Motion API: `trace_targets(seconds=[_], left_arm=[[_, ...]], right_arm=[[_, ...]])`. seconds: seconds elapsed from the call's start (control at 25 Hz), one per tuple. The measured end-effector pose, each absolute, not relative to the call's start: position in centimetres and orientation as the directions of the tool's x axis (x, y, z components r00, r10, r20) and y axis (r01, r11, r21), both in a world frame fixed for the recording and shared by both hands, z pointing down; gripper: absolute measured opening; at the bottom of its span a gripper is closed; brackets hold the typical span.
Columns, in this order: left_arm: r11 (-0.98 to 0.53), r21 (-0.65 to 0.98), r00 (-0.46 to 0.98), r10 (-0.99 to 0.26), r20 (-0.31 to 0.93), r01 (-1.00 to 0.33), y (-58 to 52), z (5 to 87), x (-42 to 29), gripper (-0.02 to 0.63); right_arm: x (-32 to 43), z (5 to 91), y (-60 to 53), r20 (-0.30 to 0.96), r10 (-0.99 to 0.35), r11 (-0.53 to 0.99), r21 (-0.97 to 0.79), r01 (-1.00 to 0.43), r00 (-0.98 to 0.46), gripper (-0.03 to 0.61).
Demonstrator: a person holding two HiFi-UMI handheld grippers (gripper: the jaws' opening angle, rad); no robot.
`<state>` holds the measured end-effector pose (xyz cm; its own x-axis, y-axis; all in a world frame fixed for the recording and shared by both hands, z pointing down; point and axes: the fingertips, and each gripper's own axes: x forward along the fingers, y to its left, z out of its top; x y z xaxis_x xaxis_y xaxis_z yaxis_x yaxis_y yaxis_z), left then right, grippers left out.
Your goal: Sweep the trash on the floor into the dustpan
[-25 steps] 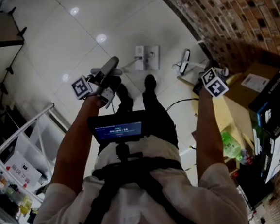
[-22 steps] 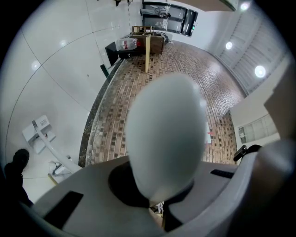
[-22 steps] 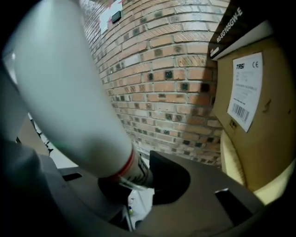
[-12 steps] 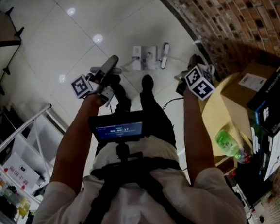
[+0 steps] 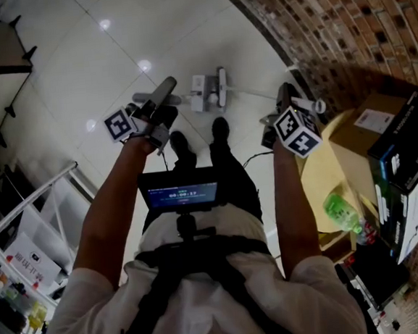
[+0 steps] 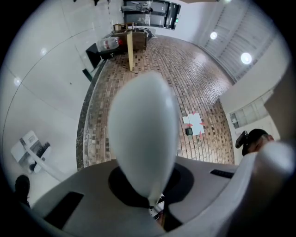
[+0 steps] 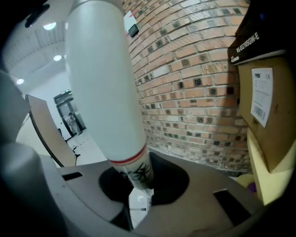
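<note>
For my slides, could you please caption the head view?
Left gripper shut on the dustpan handle, right gripper shut on the broom pole, above white floor tiles.

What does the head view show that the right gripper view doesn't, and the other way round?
Only the head view: the person's shoes, the left tool shut on a grey handle, the dustpan and a green bottle. Only the right gripper view: the red band on the white handle that the right tool clamps, and a far doorway. Both: the brick wall, the cardboard box with its label, and the black box.
</note>
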<state>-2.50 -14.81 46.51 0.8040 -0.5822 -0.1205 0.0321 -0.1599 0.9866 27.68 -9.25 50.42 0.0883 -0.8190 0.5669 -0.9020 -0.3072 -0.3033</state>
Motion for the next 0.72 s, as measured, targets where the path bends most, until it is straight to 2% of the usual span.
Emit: trace_targets(seconds=[0.24, 0.72], left_arm=[[-0.226, 0.974, 0.815, -0.562, -0.143, 0.015, -15.3, 44.8, -3.0, 0.0], [-0.204, 0.979, 0.761, -0.631, -0.154, 0.03, -15.5, 46.2, -7.4, 0.0]], right_arm=[[27.4, 50.5, -7.9, 0.576, -0.813, -0.314, -0.31, -0.897, 0.086, 0.046], [22.6, 51.8, -7.8, 0.607, -0.794, -0.244, -0.353, -0.903, -0.023, 0.046]])
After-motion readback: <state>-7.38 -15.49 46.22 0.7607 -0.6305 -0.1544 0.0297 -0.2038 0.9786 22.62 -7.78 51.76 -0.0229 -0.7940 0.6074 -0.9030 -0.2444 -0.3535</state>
